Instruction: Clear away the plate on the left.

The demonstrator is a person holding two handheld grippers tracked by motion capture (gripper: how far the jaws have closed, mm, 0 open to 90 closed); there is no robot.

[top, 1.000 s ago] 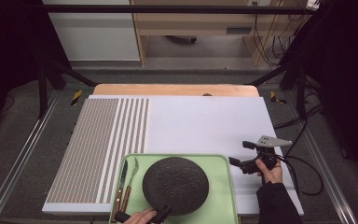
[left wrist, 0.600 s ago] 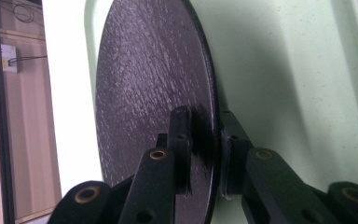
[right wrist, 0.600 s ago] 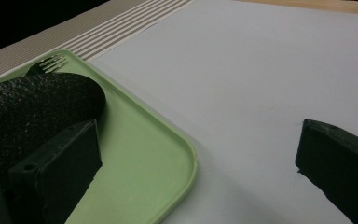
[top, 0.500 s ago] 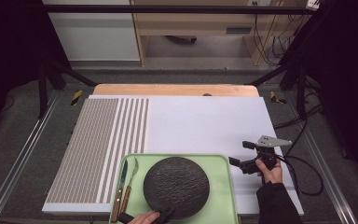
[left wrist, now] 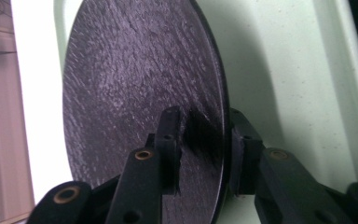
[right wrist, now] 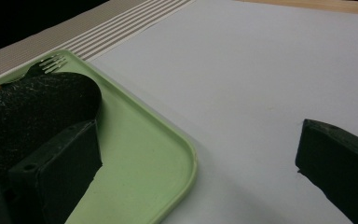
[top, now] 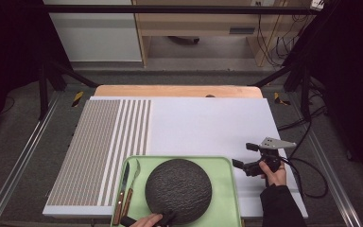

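My left gripper [left wrist: 200, 154] straddles the near rim of the plate [left wrist: 140, 93]: one jaw over its rough black top, the other under its edge. The jaws have just been opening, and I see slivers of gap at both pads, so they stand slightly apart around the rim, not clamped. In the high view my left gripper [top: 163, 220] sits at the plate's [top: 178, 190] near edge, and the plate rests in the green tray [top: 227, 198]. Left of it lie a knife [top: 122, 194] and fork [top: 131, 191]. My right gripper [top: 246, 156] hovers right of the tray over the white mat [top: 208, 127], jaws wide apart, empty.
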